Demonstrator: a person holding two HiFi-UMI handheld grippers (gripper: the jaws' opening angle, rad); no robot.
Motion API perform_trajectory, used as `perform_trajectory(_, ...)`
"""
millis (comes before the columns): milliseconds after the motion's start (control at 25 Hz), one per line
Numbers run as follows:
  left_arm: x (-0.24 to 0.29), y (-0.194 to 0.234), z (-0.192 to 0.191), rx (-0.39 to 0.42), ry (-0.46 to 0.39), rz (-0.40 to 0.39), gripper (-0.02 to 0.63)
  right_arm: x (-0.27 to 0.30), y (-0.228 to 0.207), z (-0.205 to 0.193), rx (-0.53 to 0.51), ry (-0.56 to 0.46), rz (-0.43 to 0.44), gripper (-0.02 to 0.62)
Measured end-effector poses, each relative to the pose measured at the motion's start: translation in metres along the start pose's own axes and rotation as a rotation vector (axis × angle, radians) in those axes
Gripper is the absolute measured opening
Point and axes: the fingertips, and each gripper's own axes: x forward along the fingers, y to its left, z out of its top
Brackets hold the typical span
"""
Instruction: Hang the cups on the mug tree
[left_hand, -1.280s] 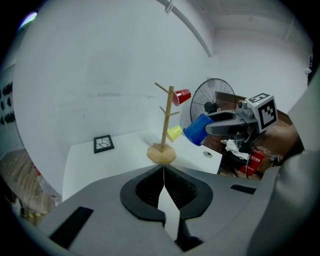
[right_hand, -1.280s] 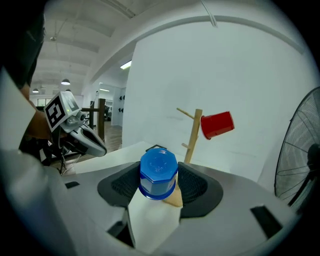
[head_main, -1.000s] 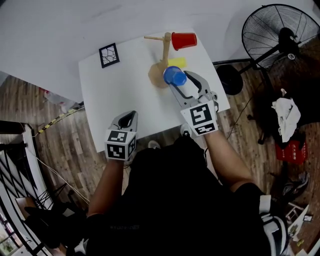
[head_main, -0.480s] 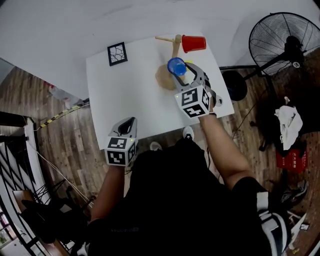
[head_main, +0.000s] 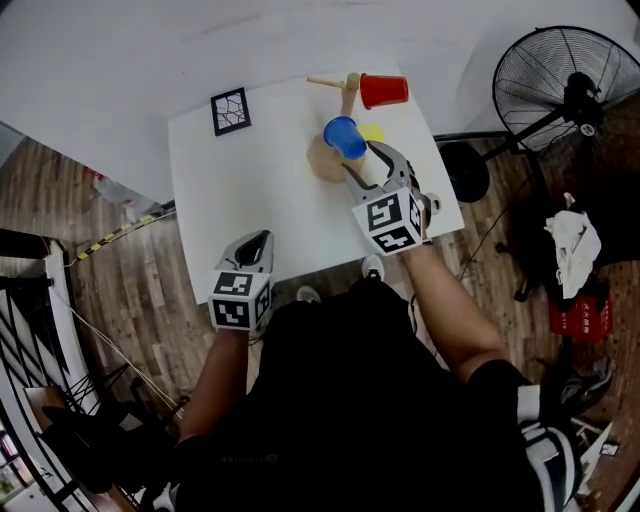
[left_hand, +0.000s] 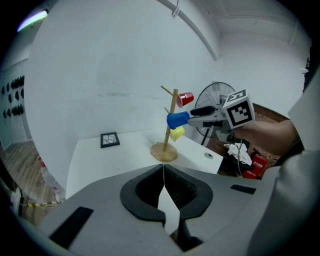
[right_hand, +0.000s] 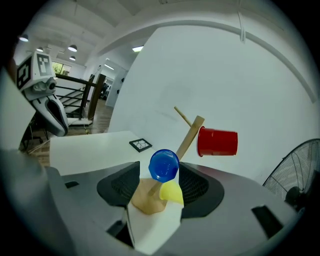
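A wooden mug tree (head_main: 347, 97) stands at the far side of the white table (head_main: 250, 190). A red cup (head_main: 384, 90) hangs on its right peg and a yellow cup (head_main: 372, 131) hangs lower down. My right gripper (head_main: 357, 155) is shut on a blue cup (head_main: 344, 137), held on its side right against the trunk. In the right gripper view the blue cup (right_hand: 164, 164) shows its base between the jaws, with the tree (right_hand: 192, 131) behind. My left gripper (head_main: 261, 240) is shut and empty at the table's near edge.
A black-framed marker card (head_main: 229, 110) lies at the table's far left. A floor fan (head_main: 565, 75) stands to the right of the table, with a white cloth (head_main: 572, 225) and a red box (head_main: 578, 300) on the floor. A stair railing (head_main: 30, 330) runs at the left.
My right gripper has carried the blue cup away from me, up to the tree's trunk. In the last half second it hardly moved. The left gripper has stayed put.
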Motion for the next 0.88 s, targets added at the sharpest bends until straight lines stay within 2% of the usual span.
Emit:
perform_trajectory(200, 0.009, -0.008, 0.015, 0.021, -0.021, -0.032, 0.017, -0.027, 0.007, -0.004, 0.162, -0.04, 0.057, 0.233)
perform_trajectory(280, 0.012, -0.012, 0.021, 0.029, -0.027, -0.046, 0.017, -0.037, 0.007, -0.006, 0.309, -0.077, 0.108, 0.233)
perform_trajectory(440, 0.017, -0.018, 0.028, 0.042, -0.035, -0.076, 0.017, -0.057, -0.001, -0.011, 0.682, -0.178, 0.193, 0.228)
perform_trajectory(520, 0.018, -0.021, 0.032, 0.043, -0.043, -0.088, 0.017, -0.068, -0.004, -0.014, 0.774, -0.213, 0.21, 0.216)
perform_trajectory(600, 0.018, -0.024, 0.036, 0.044, -0.052, -0.097, 0.017, -0.079, -0.004, -0.013, 0.794, -0.245, 0.22, 0.184)
perform_trajectory(760, 0.018, -0.03, 0.043, 0.049, -0.066, -0.111, 0.017, -0.099, 0.0, -0.006, 0.751, -0.298, 0.232, 0.025)
perform_trajectory(880, 0.02, -0.031, 0.048, 0.046, -0.076, -0.114, 0.017, -0.104, 0.004, -0.012, 0.72, -0.28, 0.23, 0.009)
